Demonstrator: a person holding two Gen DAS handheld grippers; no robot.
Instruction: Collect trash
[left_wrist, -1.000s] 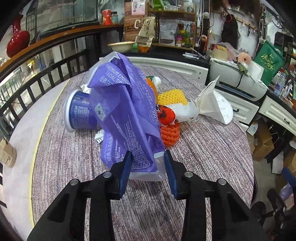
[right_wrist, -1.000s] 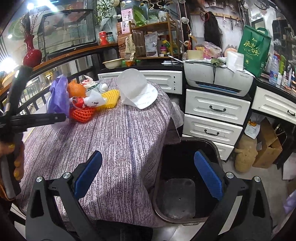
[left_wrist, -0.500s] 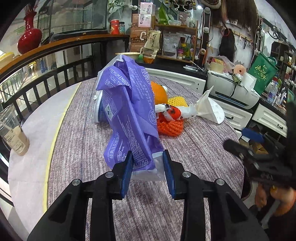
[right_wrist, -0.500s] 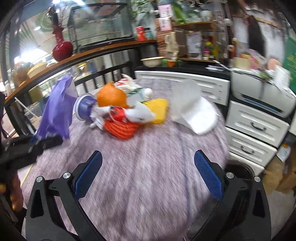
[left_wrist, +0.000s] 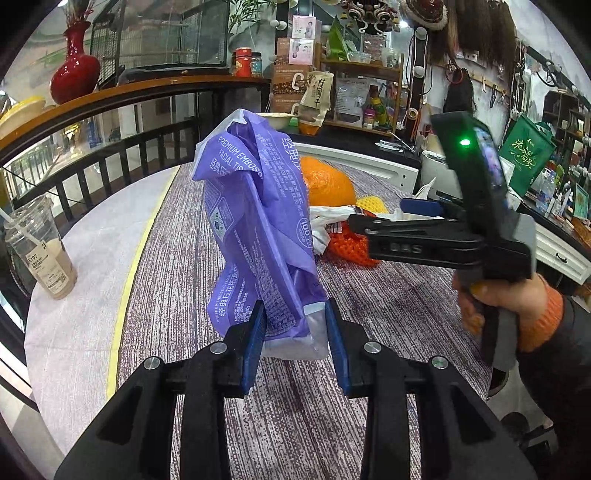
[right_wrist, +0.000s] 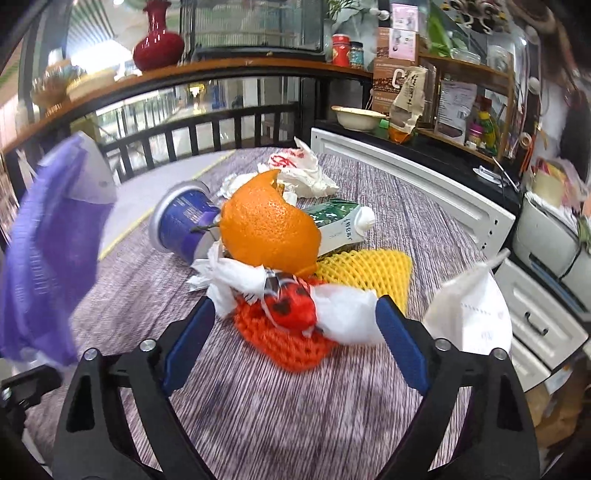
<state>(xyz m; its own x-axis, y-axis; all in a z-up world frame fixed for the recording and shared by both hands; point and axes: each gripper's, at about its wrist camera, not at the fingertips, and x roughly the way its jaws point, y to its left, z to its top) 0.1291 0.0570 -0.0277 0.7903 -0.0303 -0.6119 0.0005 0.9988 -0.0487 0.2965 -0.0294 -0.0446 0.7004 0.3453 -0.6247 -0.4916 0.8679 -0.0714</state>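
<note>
My left gripper (left_wrist: 294, 338) is shut on a purple tissue wrapper (left_wrist: 258, 221) and holds it upright above the table; the wrapper also shows in the right wrist view (right_wrist: 51, 243) at the left. My right gripper (right_wrist: 291, 334) is open, its fingers either side of a red-and-white crumpled wrapper (right_wrist: 295, 310) lying on orange foam netting (right_wrist: 280, 339). Behind it sit an orange peel (right_wrist: 269, 229), yellow foam netting (right_wrist: 365, 269), a blue tub (right_wrist: 181, 221) on its side and a small carton (right_wrist: 340, 225). The right gripper also shows in the left wrist view (left_wrist: 384, 218).
A white paper mask (right_wrist: 472, 314) lies at the table's right edge. A crumpled white bag (right_wrist: 299, 170) lies at the back. A plastic cup with a straw (left_wrist: 40, 251) stands at the table's left edge. White drawers (right_wrist: 535, 317) and cluttered shelves stand to the right.
My right gripper has swung from the bin beside the table over to the trash pile. My left gripper has lifted the purple wrapper up and back from the pile.
</note>
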